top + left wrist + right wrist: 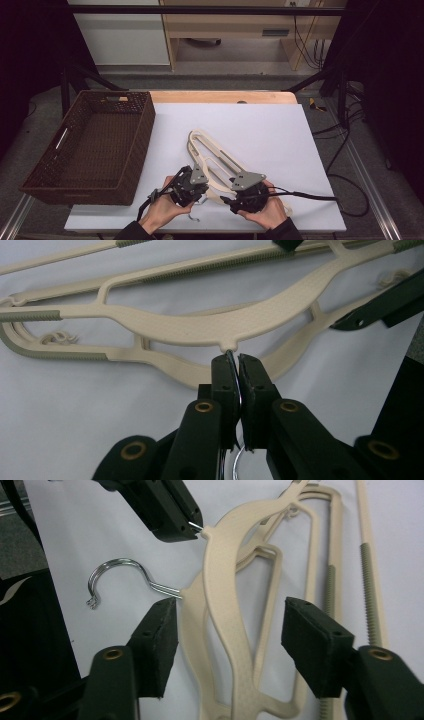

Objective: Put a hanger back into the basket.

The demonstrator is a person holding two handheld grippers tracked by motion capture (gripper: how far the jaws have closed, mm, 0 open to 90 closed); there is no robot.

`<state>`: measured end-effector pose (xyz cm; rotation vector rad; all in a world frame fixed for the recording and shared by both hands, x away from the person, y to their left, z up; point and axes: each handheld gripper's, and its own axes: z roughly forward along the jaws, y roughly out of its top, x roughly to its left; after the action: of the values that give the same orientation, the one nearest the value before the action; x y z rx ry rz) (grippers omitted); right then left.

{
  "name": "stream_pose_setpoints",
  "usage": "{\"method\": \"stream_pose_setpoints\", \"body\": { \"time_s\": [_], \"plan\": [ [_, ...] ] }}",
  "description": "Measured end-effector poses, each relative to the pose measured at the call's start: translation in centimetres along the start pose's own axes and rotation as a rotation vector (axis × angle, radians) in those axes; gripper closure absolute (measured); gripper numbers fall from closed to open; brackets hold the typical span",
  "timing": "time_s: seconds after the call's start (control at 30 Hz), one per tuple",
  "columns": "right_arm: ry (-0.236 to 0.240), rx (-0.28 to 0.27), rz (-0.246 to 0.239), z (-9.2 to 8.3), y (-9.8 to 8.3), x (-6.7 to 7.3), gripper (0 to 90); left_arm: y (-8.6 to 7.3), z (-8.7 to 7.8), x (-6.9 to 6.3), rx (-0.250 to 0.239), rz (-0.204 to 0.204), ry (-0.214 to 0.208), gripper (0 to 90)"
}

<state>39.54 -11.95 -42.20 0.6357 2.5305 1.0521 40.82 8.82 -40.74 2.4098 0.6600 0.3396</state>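
1. A stack of cream plastic clothes hangers with grey ribbed grip strips [212, 160] lies on the white table sheet [280, 135], near the front edge and just right of the dark brown woven wicker basket [90, 145].
2. The basket, at the left of the table, has nothing in it that I can see, so no hanger has been put away yet; the work looks to be at its start.
3. The left gripper [235, 370] is clenched on the chrome wire hook of the top hanger [231, 360], right where it meets the cream body.
4. The right gripper [227, 630] is released, its jaws spread wide on either side of the hangers' shoulders without touching them.
5. A second chrome hook [117, 577] lies free on the sheet.
6. Left to do, by my judgement: separate the held hanger, carry it left into the basket, then the others.
7. No brand, label or writing can be read anywhere.
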Motion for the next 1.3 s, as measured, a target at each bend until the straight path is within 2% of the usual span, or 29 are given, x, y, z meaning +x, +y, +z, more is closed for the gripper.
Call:
{"method": "stream_pose_setpoints", "body": {
  "time_s": [0.23,0.3,0.43,0.47,0.57,0.67,0.73,0.8,0.83,0.87,0.93,1.0,1.03,1.07,1.1,1.13,1.17,1.2,1.23,1.27,1.3],
  "plan": [
    [0.002,0.063,-0.054,1.2,0.1,0.5,50.5,0.1,-0.1,-0.1,0.003,-0.01,0.002,86.4],
    [0.002,0.074,-0.069,1.4,0.1,0.6,56.2,0.1,-0.1,-0.2,0.0,-0.019,0.001,86.3],
    [-0.027,0.099,-0.1,1.3,0.1,0.6,72.0,0.0,0.0,-0.2,0.005,-0.021,-0.006,86.3],
    [-0.038,0.096,-0.107,1.2,0.1,0.6,72.9,0.1,0.0,-0.2,0.006,-0.02,-0.005,86.3],
    [-0.031,0.089,-0.105,1.2,0.1,0.6,73.6,0.0,0.0,-0.3,0.011,-0.009,-0.005,86.2],
    [-0.027,0.109,-0.138,1.1,0.0,0.7,74.8,0.0,0.1,-0.4,0.022,-0.003,-0.002,85.9],
    [-0.015,0.104,-0.146,1.2,-0.1,0.6,75.3,0.0,0.1,-0.4,0.016,-0.003,0.0,85.2],
    [-0.025,0.106,-0.156,1.1,-0.1,0.7,76.3,0.0,-0.3,-0.2,-0.017,-0.016,-0.007,84.8],
    [-0.028,0.093,-0.141,1.1,-0.1,0.8,76.8,0.0,-0.5,0.0,-0.023,-0.014,-0.01,84.3],
    [-0.017,0.089,-0.156,1.0,-0.1,0.7,77.4,0.0,-0.8,0.2,-0.041,-0.022,-0.013,83.0],
    [-0.027,0.076,-0.147,0.8,-0.1,0.7,78.4,0.0,-1.6,0.6,-0.095,-0.046,-0.022,75.9],
    [-0.035,0.08,-0.159,0.5,-0.1,0.5,78.7,0.0,-2.6,1.0,-0.171,-0.065,-0.028,65.9],
    [-0.035,0.08,-0.159,0.5,-0.1,0.5,78.7,0.0,-2.6,1.0,-0.171,-0.065,-0.028,58.2],
    [-0.06,0.073,-0.152,0.2,0.0,0.4,79.4,0.1,-3.9,1.5,-0.255,-0.077,-0.019,51.9],
    [-0.06,0.073,-0.152,0.2,0.0,0.4,79.4,0.1,-3.9,1.5,-0.255,-0.077,-0.019,47.9],
    [-0.061,0.075,-0.161,0.0,0.0,0.2,79.6,0.0,-4.5,1.7,-0.292,-0.083,-0.009,47.9],
    [-0.079,0.067,-0.156,-0.3,0.0,0.0,80.1,-0.1,-5.3,2.1,-0.34,-0.087,0.001,37.9],
    [-0.079,0.067,-0.156,-0.3,0.0,0.0,80.1,-0.1,-5.3,2.1,-0.34,-0.087,0.001,35.6],
    [-0.098,0.062,-0.14,-0.6,-0.1,-0.2,80.6,-0.2,-6.1,2.6,-0.386,-0.105,0.014,32.3],
    [-0.107,0.065,-0.142,-0.8,-0.1,-0.3,80.7,-0.2,-6.1,2.6,-0.386,-0.105,0.014,30.4],
    [-0.114,0.063,-0.135,-1.0,-0.1,-0.5,81.1,-0.5,-6.7,3.2,-0.424,-0.121,0.006,27.1]
  ]
}}
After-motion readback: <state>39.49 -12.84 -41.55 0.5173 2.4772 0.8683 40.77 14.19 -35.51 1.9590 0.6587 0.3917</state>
